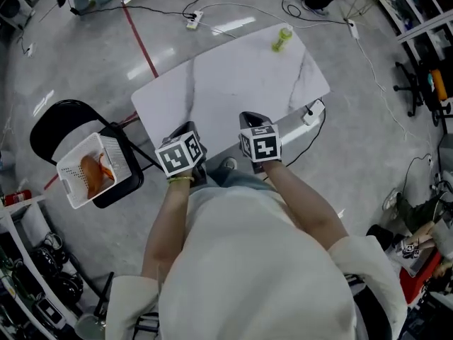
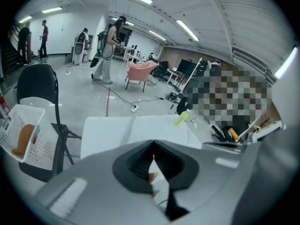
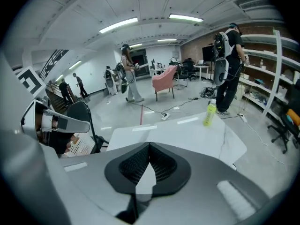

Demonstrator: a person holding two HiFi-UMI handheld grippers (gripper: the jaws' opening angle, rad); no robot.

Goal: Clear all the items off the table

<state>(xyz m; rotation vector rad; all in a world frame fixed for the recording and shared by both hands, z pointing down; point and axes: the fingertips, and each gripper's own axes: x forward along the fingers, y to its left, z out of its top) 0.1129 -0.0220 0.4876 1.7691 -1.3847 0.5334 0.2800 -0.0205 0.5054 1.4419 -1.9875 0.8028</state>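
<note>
Both grippers empty at near table edge; one bottle left on table

Far left, black chair (image 1: 126,188) beside the table, well apart from the bottle; white basket (image 1: 69,170) sits on its seat with an orange item (image 1: 95,174) inside; left gripper (image 2: 153,146) held over the near table edge, jaws pressed together, nothing pinched; right gripper (image 3: 149,149) just beside it, jaws also pressed together, nothing between them; both grippers point down and away toward the white marbled table (image 1: 233,76); green bottle (image 1: 282,39) stands upright near the far right corner of the tabletop, well apart from both grippers; rest of tabletop shows only bare surface; cables and a power strip (image 1: 193,22) on the grey floor beyond the table.
</note>
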